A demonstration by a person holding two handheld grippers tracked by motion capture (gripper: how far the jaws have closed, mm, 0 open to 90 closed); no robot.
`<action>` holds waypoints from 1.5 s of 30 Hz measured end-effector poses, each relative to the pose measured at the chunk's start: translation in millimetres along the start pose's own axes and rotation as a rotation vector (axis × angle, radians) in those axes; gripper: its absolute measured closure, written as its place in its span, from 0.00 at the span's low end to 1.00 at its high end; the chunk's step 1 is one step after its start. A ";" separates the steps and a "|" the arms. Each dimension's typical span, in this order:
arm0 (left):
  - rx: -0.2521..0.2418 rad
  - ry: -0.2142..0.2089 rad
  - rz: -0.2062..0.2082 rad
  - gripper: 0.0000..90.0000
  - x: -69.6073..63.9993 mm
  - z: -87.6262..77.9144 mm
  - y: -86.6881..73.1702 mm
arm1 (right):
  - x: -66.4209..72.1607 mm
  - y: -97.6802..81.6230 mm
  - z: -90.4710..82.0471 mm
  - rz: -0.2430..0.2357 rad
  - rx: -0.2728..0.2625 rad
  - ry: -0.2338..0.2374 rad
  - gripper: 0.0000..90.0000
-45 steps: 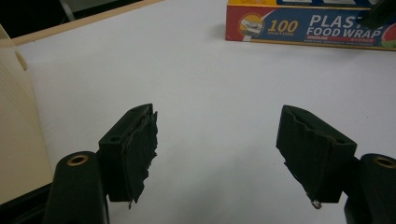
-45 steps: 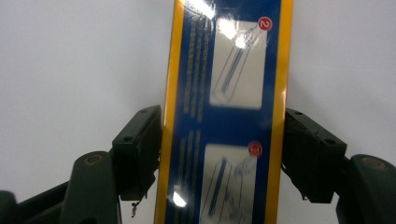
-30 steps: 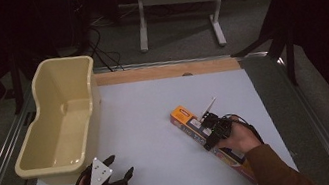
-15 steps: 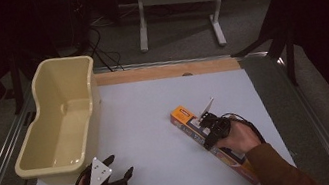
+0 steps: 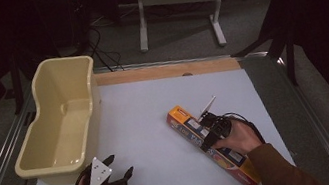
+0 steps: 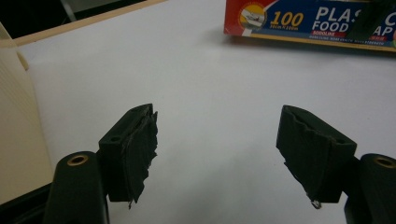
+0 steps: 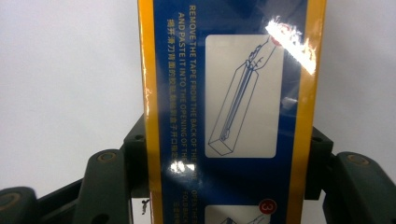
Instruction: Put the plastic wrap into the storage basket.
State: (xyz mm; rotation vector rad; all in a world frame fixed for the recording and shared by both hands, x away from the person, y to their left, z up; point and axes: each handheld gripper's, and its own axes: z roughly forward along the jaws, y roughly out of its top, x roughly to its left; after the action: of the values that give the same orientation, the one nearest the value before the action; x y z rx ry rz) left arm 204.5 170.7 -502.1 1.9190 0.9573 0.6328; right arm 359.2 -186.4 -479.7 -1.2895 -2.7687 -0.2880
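The long plastic wrap box [image 7: 231, 112] lies between the right gripper [image 7: 229, 163] fingers, pinched across its width; the left gripper [image 6: 224, 158] fingers stay spread, far off

White table [image 5: 157, 119] bears cream tub [image 5: 58, 123]; food-wrap box [image 5: 212, 148].

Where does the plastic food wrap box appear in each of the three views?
High view: food wrap box lies slantwise right of centre on the white table top, under the right gripper.
Left gripper view: its end shows at the top right.
Right gripper view: it runs up the middle, between the jaws.
Shared landmark: the white table top.
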 end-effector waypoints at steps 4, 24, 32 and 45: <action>-0.003 -0.001 0.000 0.32 -0.3 -0.1 0.0 | 2.4 1.7 -5.4 0.004 -0.027 0.034 0.44; 0.001 -0.008 0.003 0.31 -0.3 0.1 0.2 | 10.6 17.9 -24.4 0.065 -0.167 0.228 0.44; 0.000 -0.008 0.002 0.31 -0.4 0.1 0.2 | 18.0 28.5 -35.7 0.049 -0.211 0.305 0.44; -0.007 -0.006 -0.005 0.31 0.6 -0.8 0.2 | 32.0 46.6 -45.7 0.048 -0.291 0.478 0.44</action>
State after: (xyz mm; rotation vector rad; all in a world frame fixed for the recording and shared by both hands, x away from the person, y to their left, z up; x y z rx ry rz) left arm 204.3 171.4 -501.5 1.9106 0.9544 0.6269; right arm 373.7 -142.2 -423.8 -1.1472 -2.3454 -0.8928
